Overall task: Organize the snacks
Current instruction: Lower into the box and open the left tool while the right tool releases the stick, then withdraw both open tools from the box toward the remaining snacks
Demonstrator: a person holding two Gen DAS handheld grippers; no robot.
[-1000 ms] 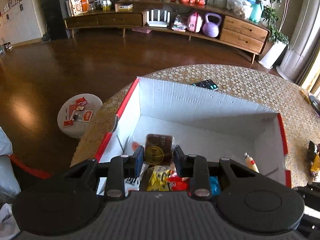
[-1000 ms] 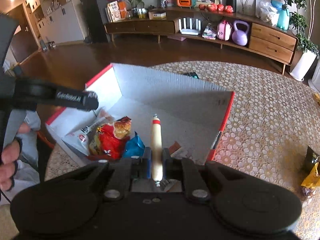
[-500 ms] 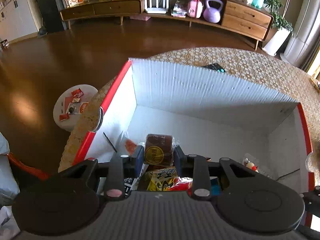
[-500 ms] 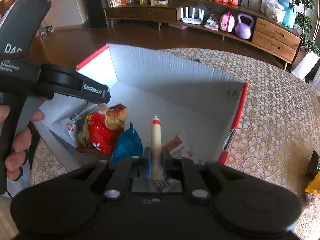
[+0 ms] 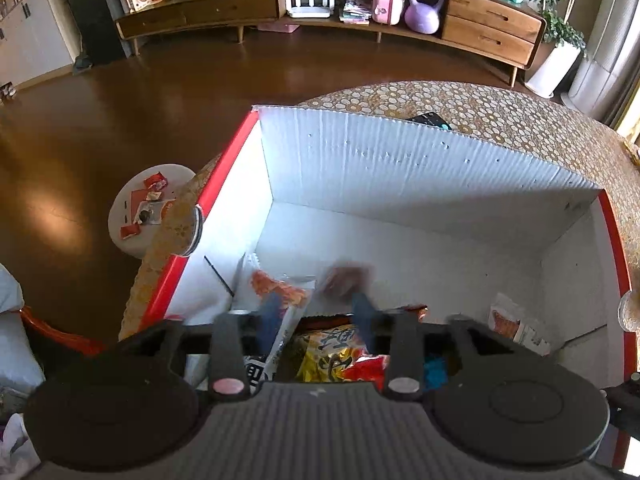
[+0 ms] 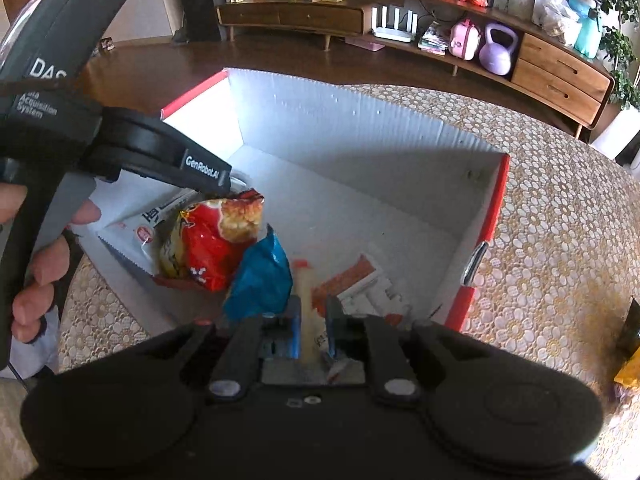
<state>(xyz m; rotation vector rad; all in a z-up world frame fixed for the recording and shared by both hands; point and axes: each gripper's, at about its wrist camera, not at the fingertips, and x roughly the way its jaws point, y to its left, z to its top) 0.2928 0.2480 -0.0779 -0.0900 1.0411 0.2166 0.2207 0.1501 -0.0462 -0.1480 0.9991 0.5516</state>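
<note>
Left gripper (image 5: 316, 312) fingers just opened off a blurred brown snack (image 5: 346, 278); only the right wrist view shows right gripper (image 6: 312, 330) fingers loosening beside a sausage stick (image 6: 306, 304).

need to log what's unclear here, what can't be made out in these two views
- Left wrist view: the brown snack between the open fingers is motion-blurred, so its label is unreadable.
- Right wrist view: the sausage stick is blurred, so finger contact is unclear.
- Left wrist view: the remote is mostly hidden behind the box wall.

purple kettlebell (image 5: 425, 14), wooden sideboard (image 5: 492, 32), white stool (image 5: 132, 236)
</note>
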